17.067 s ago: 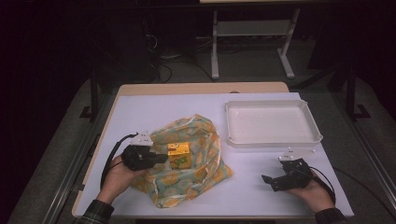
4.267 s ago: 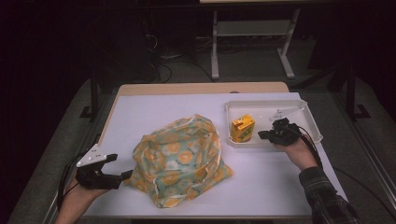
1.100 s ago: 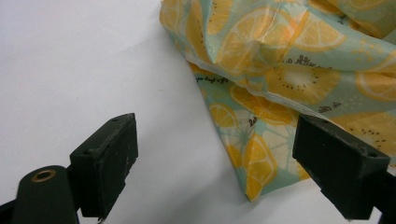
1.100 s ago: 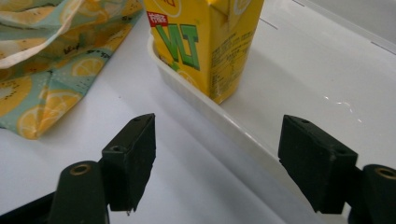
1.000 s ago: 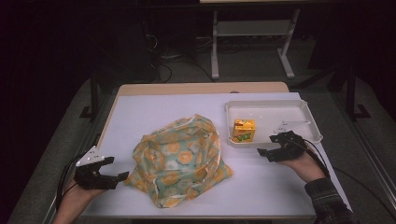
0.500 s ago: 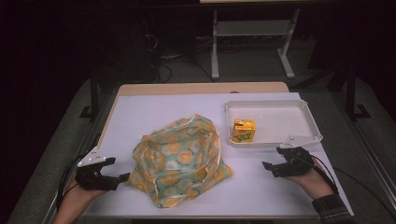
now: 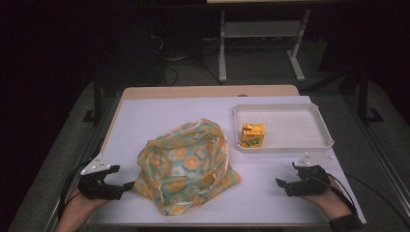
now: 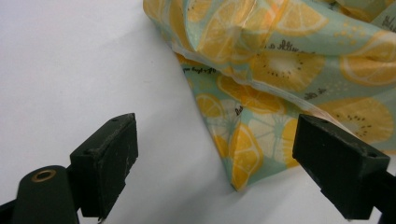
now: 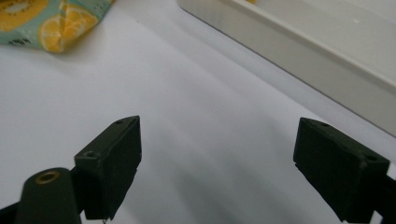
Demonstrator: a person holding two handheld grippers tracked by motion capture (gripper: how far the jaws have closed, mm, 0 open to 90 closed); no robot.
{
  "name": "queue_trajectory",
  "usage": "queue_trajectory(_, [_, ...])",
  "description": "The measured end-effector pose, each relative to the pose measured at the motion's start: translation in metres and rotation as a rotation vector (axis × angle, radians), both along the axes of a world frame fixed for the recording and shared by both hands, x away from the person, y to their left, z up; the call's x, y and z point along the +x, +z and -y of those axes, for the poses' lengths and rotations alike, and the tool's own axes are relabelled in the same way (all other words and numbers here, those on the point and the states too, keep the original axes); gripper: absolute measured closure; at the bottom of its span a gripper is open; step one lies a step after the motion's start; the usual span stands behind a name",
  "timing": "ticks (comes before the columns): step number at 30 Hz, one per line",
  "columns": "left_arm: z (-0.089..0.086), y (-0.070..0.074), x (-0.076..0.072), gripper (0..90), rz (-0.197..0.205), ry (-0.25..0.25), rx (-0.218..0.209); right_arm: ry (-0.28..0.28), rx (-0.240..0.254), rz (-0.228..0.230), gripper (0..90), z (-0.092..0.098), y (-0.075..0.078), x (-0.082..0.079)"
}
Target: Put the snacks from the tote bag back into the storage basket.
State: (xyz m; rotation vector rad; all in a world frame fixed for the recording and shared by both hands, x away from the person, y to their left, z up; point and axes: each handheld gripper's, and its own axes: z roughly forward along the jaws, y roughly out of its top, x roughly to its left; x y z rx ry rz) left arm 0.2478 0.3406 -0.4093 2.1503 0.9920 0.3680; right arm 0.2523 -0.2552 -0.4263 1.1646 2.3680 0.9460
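Observation:
A crumpled cloth bag printed with lemon and orange slices lies in the middle of the white table. An orange juice carton rests in the left end of the white tray at the right. My left gripper sits open at the bag's lower left corner; the bag's corner lies on the table ahead of its spread jaws, untouched. My right gripper rests low near the table's front right, below the tray; its jaws have just been opening, with nothing between them above bare table.
The tray's long near wall runs across the top right of the right gripper view. A corner of the bag shows at its top left. Beyond the table stand a metal frame and cables on a dark floor.
My right gripper has drawn back from the tray's front edge toward the table's near right and sunk lower, with nothing in it. The left gripper, bag and carton have stayed put.

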Motion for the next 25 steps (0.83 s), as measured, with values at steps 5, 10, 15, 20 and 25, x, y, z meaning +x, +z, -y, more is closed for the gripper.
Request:
queue_trajectory(5, [-0.0009, -0.0022, -0.0018, 13.7, -0.013, -0.004, 0.002, -0.014, -0.009, -0.008, 14.2, 0.0009, -0.0027, -0.0012])
queue_trajectory(10, [-0.0011, -0.0045, -0.0024, 13.7, -0.022, -0.006, 0.008, -0.012, -0.020, -0.014, 13.8, 0.0013, -0.0068, -0.0005])
queue_trajectory(15, [-0.0007, -0.0048, -0.0012, 14.2, -0.022, -0.003, 0.018, -0.008, -0.026, -0.014, 13.6, 0.0025, -0.0079, -0.0013])
queue_trajectory(20, [0.0005, -0.0053, -0.0001, 14.5, -0.020, -0.005, 0.036, -0.018, -0.026, -0.011, 13.5, 0.0033, -0.0082, -0.0022])
queue_trajectory(25, [0.0011, -0.0052, 0.0003, 14.5, -0.021, 0.000, 0.029, -0.019, -0.026, -0.006, 13.1, 0.0034, -0.0080, -0.0024])
